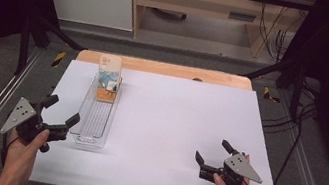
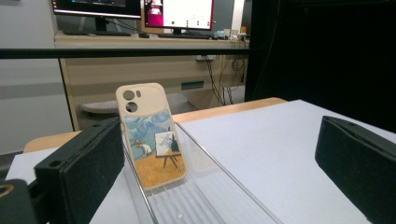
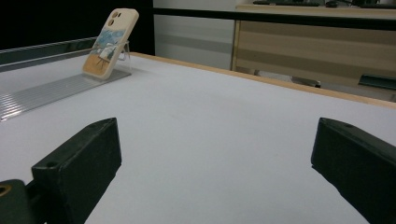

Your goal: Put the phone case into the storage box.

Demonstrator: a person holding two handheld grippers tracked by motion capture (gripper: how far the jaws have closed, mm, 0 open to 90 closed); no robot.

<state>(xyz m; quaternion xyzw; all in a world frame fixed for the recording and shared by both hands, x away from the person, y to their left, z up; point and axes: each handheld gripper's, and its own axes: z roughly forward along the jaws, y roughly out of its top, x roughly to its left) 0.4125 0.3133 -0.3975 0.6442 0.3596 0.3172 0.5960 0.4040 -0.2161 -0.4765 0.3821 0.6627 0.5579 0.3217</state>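
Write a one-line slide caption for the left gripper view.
Open tongs face a painted phone case leaning upright at the far end of a clear tray on a white table.

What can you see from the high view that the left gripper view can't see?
The high view takes in both hands: the left gripper beside the near end of the clear tray, and the right gripper far off at the near right of the white table. Both are open and empty. The left gripper view gives the close-up: the phone case has a painted picture, a painter at an easel in a yellow field, and monitors stand on a desk behind. Both views share the case leaning upright at the tray's far end.
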